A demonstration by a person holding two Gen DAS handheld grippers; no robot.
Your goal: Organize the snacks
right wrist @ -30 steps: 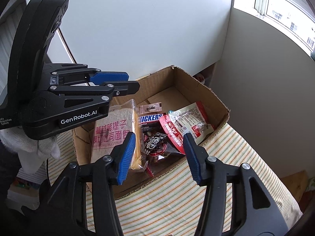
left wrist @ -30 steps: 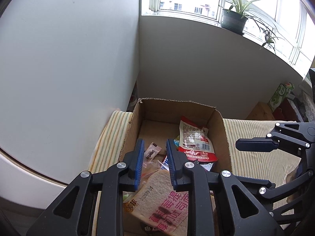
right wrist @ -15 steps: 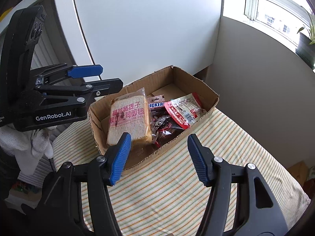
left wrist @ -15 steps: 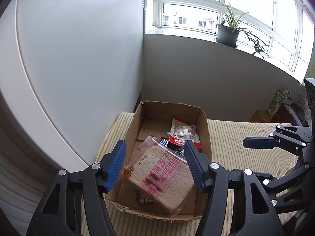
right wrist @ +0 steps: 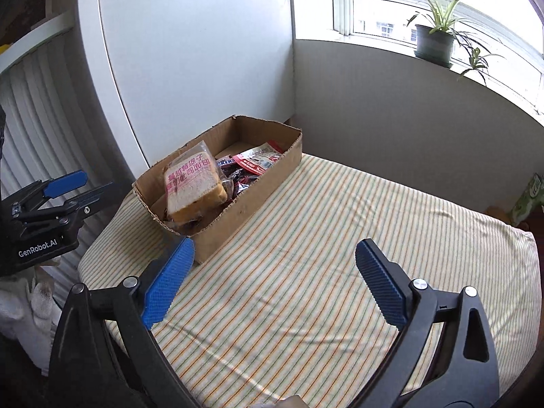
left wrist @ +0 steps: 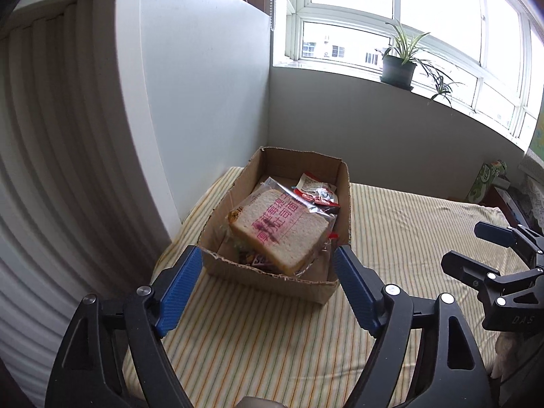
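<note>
A cardboard box [left wrist: 278,277] [right wrist: 244,210] stands on the striped cloth near the white wall. A wrapped bread slice with red lettering [left wrist: 278,234] [right wrist: 192,183] lies tilted on top of the other snacks at the box's near end. A red and white packet [left wrist: 314,190] [right wrist: 258,159] and dark candy wrappers [right wrist: 234,176] lie behind it. My left gripper [left wrist: 268,289] [right wrist: 81,187] is open and empty, just in front of the box. My right gripper [right wrist: 275,282] [left wrist: 476,248] is open and empty, over the cloth to the right of the box.
The striped cloth [right wrist: 340,238] covers the table. A white panel [left wrist: 190,108] stands close behind and left of the box. A potted plant [left wrist: 397,64] sits on the window sill. A green carton [left wrist: 486,176] stands at the far right.
My left gripper has let go of the bread slice, opened wide and pulled back from the box. The bread now rests in the box. My right gripper has also drawn back.
</note>
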